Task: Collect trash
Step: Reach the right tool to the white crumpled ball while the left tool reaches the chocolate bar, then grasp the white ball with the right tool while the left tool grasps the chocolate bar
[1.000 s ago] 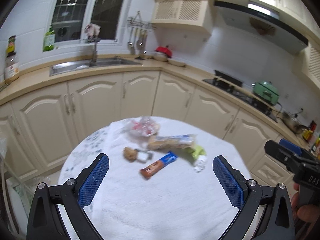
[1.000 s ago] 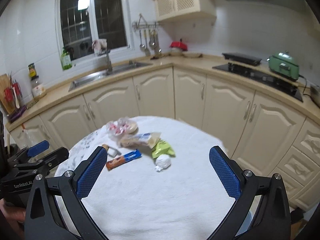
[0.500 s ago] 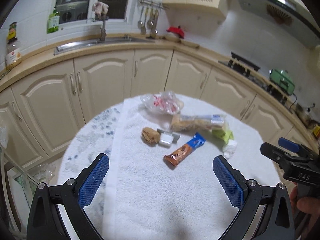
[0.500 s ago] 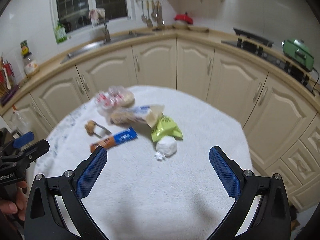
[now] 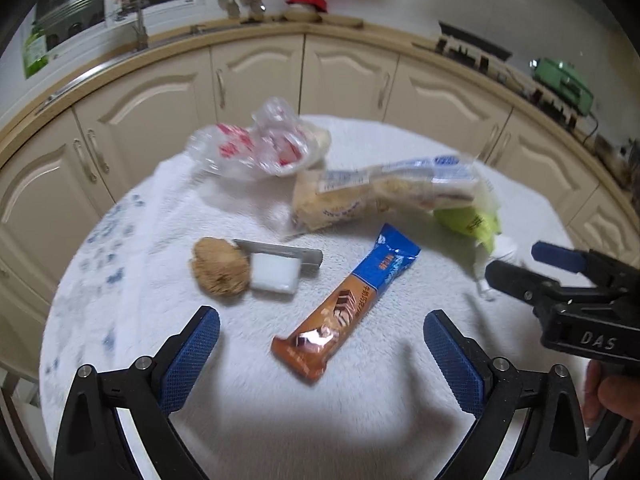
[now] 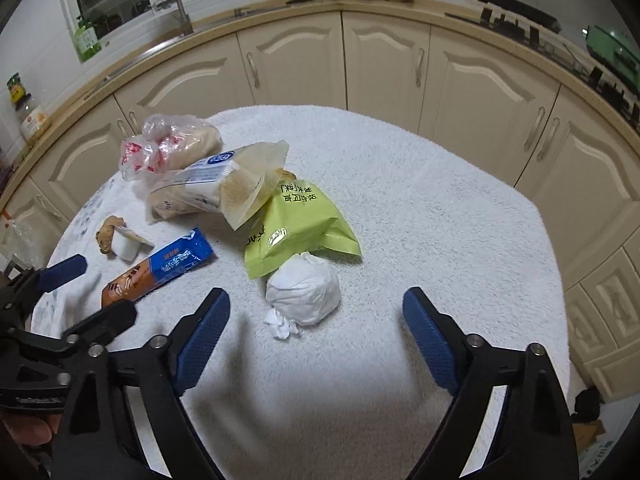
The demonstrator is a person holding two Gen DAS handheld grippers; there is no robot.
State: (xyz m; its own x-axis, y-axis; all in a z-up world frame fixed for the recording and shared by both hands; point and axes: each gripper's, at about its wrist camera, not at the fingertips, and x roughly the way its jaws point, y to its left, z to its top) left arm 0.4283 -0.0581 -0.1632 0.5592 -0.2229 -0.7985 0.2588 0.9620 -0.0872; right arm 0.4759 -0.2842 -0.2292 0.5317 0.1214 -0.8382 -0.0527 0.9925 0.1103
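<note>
A: Left wrist view first: our left gripper (image 5: 320,344) stands wide, with the orange and blue snack bar wrapper (image 5: 346,306) lying on the towel between and just ahead of its blue pads. The pads do not touch it. Its jaws have just been closing a little.

B: And in the right wrist view our right gripper (image 6: 316,320) is also spread, though narrower, and its jaws have just been closing too. The white tissue ball (image 6: 304,294) sits between the fingertips, but nothing presses on it.

A: So we hold nothing. We judge that the collecting has not begun: every piece lies on the white towel (image 6: 400,200).

B: We count what is left. The clear bag with red print (image 5: 260,148), the long bread bag (image 5: 380,192), the green pouch (image 6: 300,228) touching the tissue ball, and the brown crumpled scrap (image 5: 218,266) beside the small white cup (image 5: 276,276).

A: We see no bin or bag for the trash in either view, so we cannot tell where it goes.

B: We take the first grips to be the wrapper for the left, the tissue for the right.
</note>
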